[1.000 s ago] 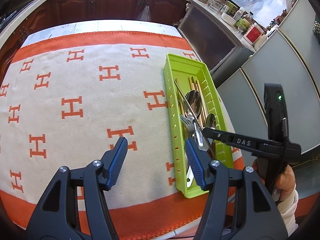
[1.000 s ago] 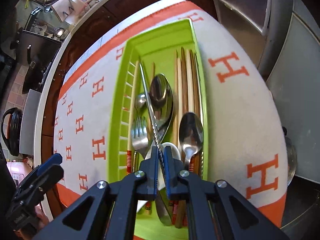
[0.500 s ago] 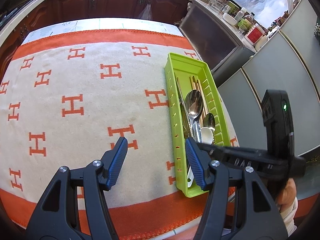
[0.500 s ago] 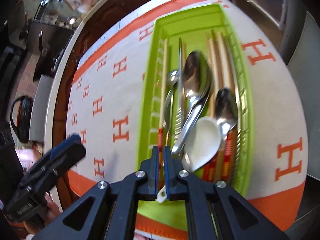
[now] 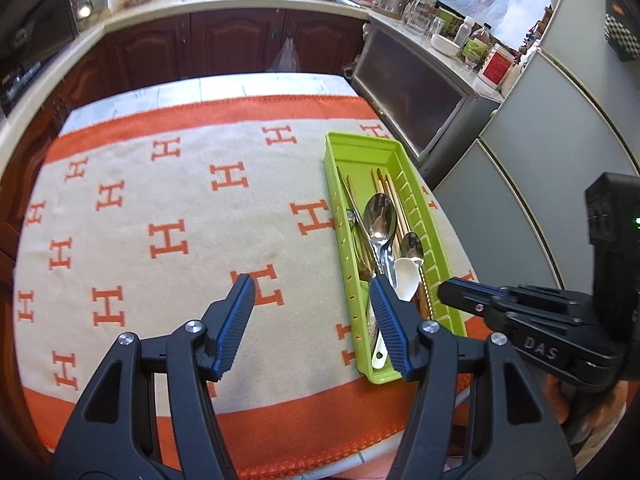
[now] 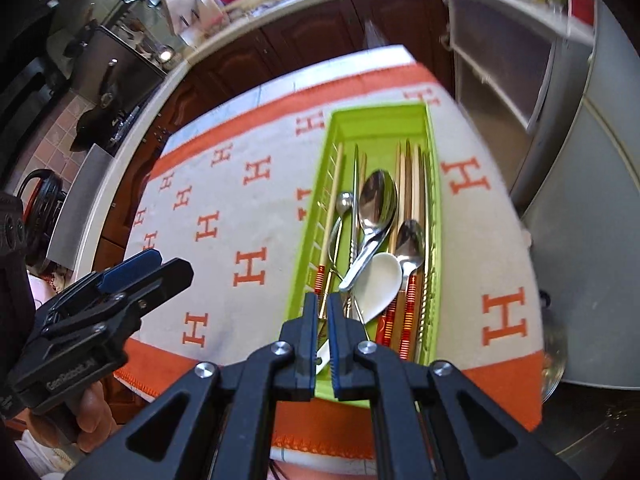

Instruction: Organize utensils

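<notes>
In the right wrist view the left gripper (image 6: 132, 268), fingers spread apart, sits at nine o'clock, and the right gripper (image 6: 322, 312), fingers nearly together on nothing, hangs at the near end of the tray (image 6: 434, 240) of utensils (image 6: 376, 216) at twelve o'clock.

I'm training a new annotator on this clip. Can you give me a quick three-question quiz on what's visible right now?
1. True or false: the left hand-held gripper is wide open and empty.
2. Which lies in the green tray? A) white ceramic spoon B) whisk C) mug
3. Fill in: the right hand-held gripper is nearly closed, with nothing between its ____.

Key: 1 true; 2 A; 3 fingers
</notes>
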`<state>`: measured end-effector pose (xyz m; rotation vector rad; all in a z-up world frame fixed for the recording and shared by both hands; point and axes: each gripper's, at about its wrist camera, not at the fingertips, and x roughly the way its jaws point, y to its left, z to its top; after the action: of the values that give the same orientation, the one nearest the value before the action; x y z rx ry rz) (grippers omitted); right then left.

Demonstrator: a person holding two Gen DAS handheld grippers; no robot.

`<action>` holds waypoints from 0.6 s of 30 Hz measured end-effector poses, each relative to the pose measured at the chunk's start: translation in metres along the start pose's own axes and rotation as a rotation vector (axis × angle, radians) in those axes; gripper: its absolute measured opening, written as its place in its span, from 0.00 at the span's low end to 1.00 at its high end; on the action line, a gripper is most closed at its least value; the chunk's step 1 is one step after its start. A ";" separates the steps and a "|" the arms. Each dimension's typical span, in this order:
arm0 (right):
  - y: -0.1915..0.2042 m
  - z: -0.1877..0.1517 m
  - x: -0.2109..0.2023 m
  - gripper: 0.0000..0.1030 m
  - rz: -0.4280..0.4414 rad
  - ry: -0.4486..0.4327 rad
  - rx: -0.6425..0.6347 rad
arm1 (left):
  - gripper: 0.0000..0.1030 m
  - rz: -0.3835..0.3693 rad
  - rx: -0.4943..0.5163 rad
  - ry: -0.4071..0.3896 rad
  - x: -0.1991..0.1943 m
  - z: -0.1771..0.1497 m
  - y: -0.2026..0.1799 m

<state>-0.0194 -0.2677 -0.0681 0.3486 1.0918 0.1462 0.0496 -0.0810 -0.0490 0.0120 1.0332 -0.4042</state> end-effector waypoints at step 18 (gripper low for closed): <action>0.068 -0.029 -0.074 0.18 -0.002 -0.185 -0.095 | 0.75 0.192 -0.004 -0.211 -0.118 -0.028 0.003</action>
<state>-0.0750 -0.2196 0.0059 0.2706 0.8989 0.1601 -0.0252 -0.0343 0.0348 0.0635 0.8165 -0.2237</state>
